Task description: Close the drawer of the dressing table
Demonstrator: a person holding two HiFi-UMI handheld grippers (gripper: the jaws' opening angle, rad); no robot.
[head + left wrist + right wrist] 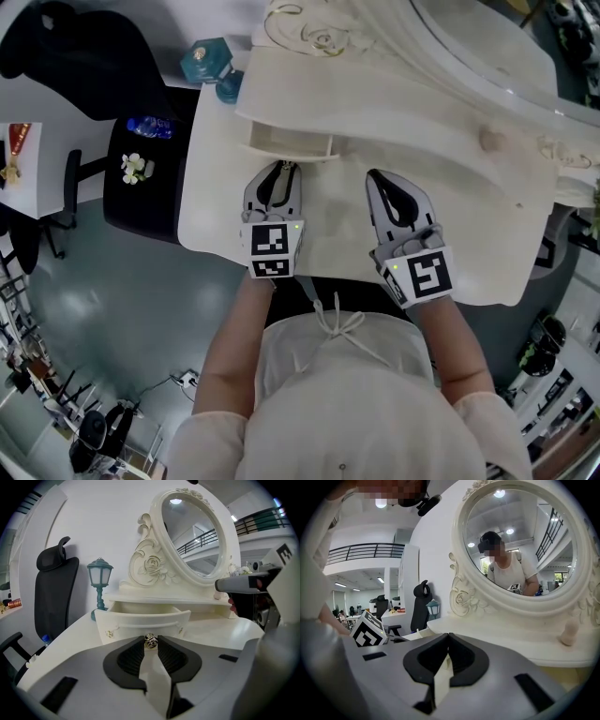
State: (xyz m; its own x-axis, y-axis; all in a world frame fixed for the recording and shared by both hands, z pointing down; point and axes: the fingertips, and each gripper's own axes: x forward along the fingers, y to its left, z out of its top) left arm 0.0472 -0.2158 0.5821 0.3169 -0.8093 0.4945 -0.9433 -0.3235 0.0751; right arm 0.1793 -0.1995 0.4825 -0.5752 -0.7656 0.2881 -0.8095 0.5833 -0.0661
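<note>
**Left gripper on the knob, drawer standing open**

Nearest the person, the right gripper [448, 635] hangs over the table [347, 202] with its jaws pressed together and nothing between them. Beside it, the left gripper [280, 171] has its jaws drawn in almost to meeting, the tips pinching the small metal knob [150, 641] at the middle of the drawer [145, 619] front.

The drawer sits on the left part of the table, pulled out from under the low shelf [164, 601] at the foot of the mirror [192, 531]. Its hollow shows open from above, and it looks empty.

It looks like a small, light, stiff painted box that should slide with little force. The knob is shiny and rounded, so a pinch there could slip. For closing, a flat push on the front panel at or near the knob seems the safer hold. Keeping the push central should stop the drawer from skewing and jamming.

The curved front faces the person, and its long axis runs left to right across the table. The travel runs straight away from the person, towards the mirror.

Further off on the left stand a teal lamp [100, 573] and a black chair [54, 592].
</note>
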